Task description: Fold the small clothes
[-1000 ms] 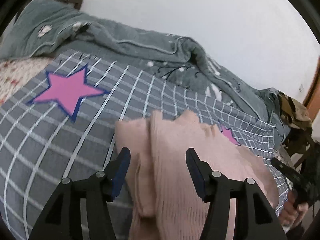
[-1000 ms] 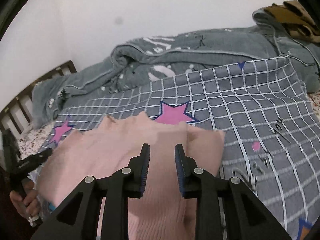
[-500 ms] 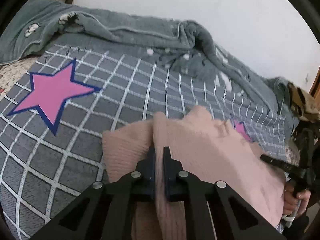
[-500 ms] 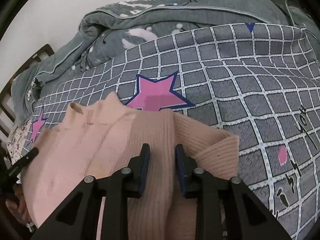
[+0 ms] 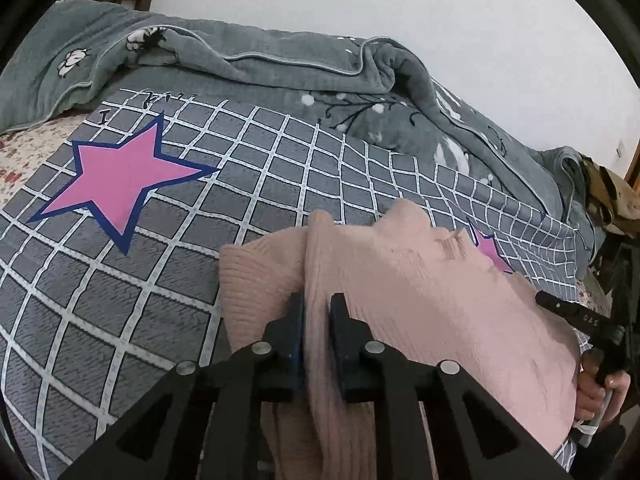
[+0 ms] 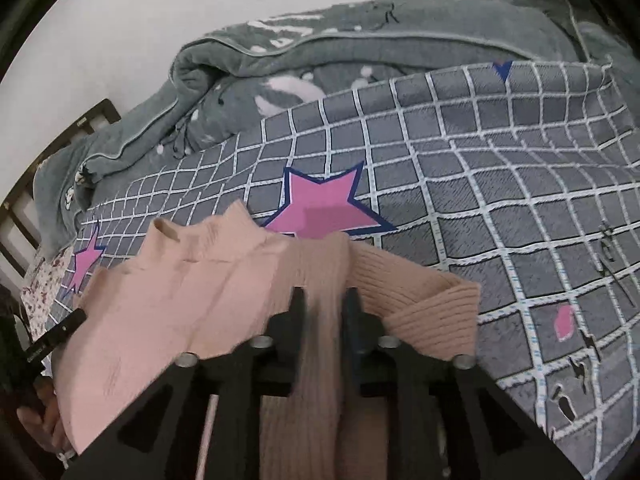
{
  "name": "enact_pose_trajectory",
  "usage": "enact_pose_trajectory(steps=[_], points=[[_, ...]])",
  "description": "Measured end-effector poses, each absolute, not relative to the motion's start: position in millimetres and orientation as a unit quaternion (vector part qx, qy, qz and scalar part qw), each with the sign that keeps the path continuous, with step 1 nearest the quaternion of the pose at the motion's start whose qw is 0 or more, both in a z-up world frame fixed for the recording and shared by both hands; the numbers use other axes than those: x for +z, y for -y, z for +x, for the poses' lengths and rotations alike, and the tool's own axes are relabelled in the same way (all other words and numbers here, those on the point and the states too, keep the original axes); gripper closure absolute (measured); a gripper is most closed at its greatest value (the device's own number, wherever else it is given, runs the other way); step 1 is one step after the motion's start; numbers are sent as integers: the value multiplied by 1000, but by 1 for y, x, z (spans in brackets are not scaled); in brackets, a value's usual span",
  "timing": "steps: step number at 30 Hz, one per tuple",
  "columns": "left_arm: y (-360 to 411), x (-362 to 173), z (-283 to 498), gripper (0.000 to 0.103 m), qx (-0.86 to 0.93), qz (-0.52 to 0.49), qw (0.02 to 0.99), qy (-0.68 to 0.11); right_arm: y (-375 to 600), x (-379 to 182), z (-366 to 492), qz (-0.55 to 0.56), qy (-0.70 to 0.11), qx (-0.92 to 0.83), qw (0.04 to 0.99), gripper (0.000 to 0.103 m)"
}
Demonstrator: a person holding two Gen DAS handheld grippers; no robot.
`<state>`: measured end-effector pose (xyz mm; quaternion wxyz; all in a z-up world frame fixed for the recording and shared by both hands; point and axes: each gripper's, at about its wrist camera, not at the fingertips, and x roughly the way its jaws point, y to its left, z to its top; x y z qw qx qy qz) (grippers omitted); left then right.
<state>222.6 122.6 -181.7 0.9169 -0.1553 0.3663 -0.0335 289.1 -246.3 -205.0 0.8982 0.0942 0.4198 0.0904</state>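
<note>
A small pink ribbed knit sweater (image 5: 420, 292) lies on a grey checked bedspread with pink stars (image 5: 168, 248). My left gripper (image 5: 318, 304) is shut on a raised fold of the sweater near its left shoulder, with a folded sleeve (image 5: 256, 276) to its left. In the right wrist view the sweater (image 6: 192, 292) shows its collar at the top, and my right gripper (image 6: 324, 300) is shut on a fold of knit by the right shoulder. A ribbed sleeve cuff (image 6: 444, 304) lies to its right.
A rumpled grey-green blanket (image 5: 280, 68) lies along the wall behind the bedspread. A dark wooden bed frame (image 6: 52, 152) shows at far left. A brown-patterned cloth (image 5: 612, 196) sits at the far right. The other hand with its gripper handle (image 5: 592, 340) shows at the right edge.
My left gripper went from open to shut on the sweater fold. Both grippers have moved with the pink knit pinched between their fingers; the right view is motion-blurred.
</note>
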Motion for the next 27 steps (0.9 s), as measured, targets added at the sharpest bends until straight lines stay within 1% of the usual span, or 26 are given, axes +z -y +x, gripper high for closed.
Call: enact_pose_trajectory(steps=[3, 5, 6, 8, 9, 10, 15, 20, 22, 24, 27], points=[[-120, -179, 215, 78, -39, -150, 919, -363, 236, -194, 277, 67, -402, 81, 909, 76], [-118, -176, 209, 69, -42, -143, 922, -359, 228, -185, 264, 52, -383, 81, 919, 65], [-116, -174, 206, 67, -44, -139, 923, -356, 223, -180, 256, 46, -372, 86, 923, 64], [-114, -171, 198, 56, -47, -129, 927, -350, 211, -174, 241, 35, -356, 103, 928, 64], [-113, -170, 194, 53, -45, -123, 929, -347, 205, -172, 235, 30, -351, 111, 929, 64], [-112, -169, 191, 46, -42, -119, 930, -345, 198, -170, 229, 23, -347, 119, 930, 64], [-121, -166, 176, 44, -34, -122, 929, -349, 158, -170, 199, -20, -332, 143, 932, 63], [-138, -166, 155, 38, -31, -136, 931, -338, 137, -181, 170, -7, -326, 164, 931, 63], [-147, -169, 149, 37, -33, -150, 927, -341, 130, -188, 162, -6, -325, 158, 932, 63], [-152, -173, 146, 37, -41, -169, 921, -348, 124, -198, 160, -6, -345, 159, 925, 64], [-158, -177, 142, 37, -58, -199, 911, -357, 116, -204, 156, -26, -335, 141, 931, 63]])
